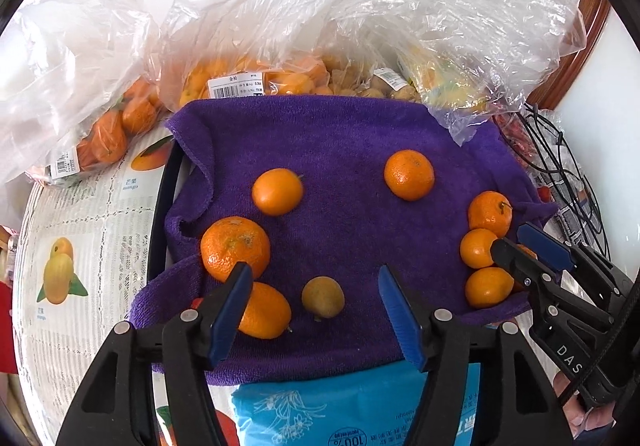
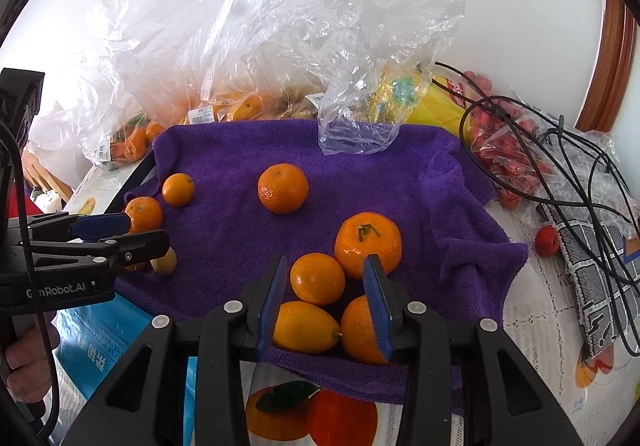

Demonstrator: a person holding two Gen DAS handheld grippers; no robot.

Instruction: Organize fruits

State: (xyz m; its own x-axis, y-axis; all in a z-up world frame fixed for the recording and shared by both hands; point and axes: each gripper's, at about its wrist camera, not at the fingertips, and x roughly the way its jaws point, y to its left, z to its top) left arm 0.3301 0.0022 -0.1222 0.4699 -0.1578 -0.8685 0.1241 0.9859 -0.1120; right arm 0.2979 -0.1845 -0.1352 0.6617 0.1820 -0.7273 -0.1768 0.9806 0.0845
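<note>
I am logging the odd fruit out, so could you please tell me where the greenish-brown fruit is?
In the left wrist view, the greenish-brown fruit lies on the purple towel near its front edge, between the left gripper fingers, right of an oval orange fruit.

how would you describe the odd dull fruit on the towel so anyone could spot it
Start at the purple towel spread over the table, then go to its near edge between the left gripper fingers. There sits a small yellow-brown fruit, beside an oval orange one. It alone is dull olive, not bright orange.
</note>
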